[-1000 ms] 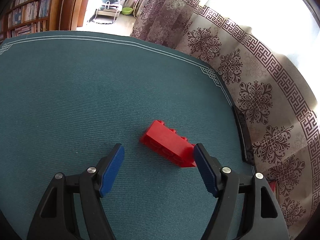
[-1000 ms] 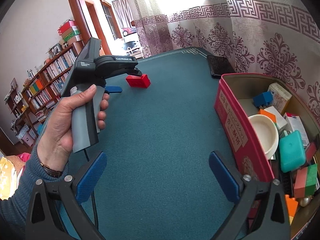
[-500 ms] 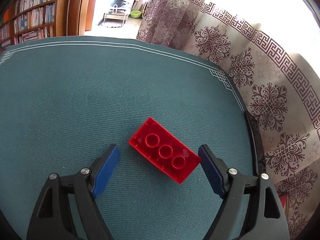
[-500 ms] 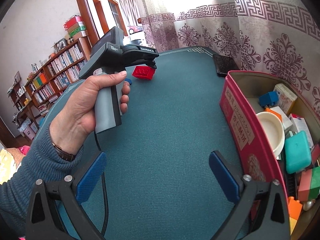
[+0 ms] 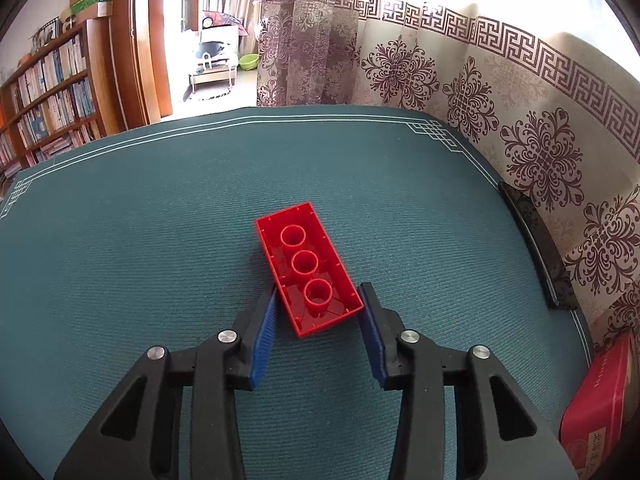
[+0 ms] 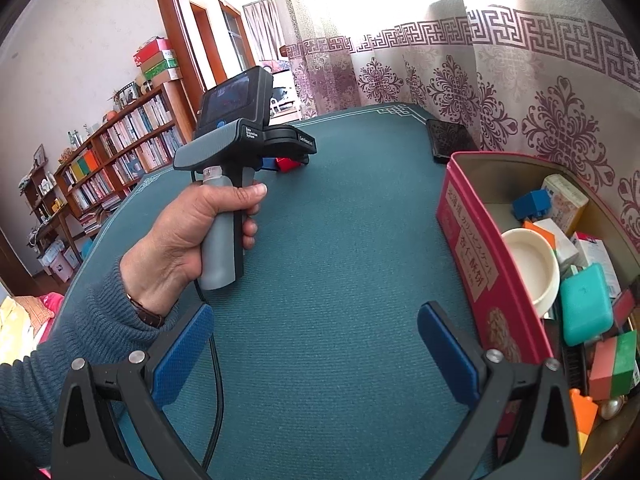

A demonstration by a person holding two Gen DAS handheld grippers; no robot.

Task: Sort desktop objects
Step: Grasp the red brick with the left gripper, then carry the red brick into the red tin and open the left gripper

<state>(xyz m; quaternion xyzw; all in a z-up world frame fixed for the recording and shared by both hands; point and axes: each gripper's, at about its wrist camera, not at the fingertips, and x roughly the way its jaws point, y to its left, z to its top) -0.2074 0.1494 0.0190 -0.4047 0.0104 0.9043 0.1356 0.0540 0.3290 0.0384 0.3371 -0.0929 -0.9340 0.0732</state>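
The red brick (image 5: 310, 272) lay hollow side up on the green tabletop (image 5: 120, 264), looking light, rigid and slick, best pinched across its long walls. The left claw (image 5: 318, 328) had narrowed around its near end, pads seemingly touching. The right claw (image 6: 316, 344) hung wide and empty beside the red tin (image 6: 472, 232).

Strong daylight came through the patterned curtains (image 6: 460, 60), blowing out the window area to white in both views. The teal table (image 5: 120, 280) was evenly lit with soft shadows, everything sharp. Fisheye distortion bent the edges, corners vignetted black.
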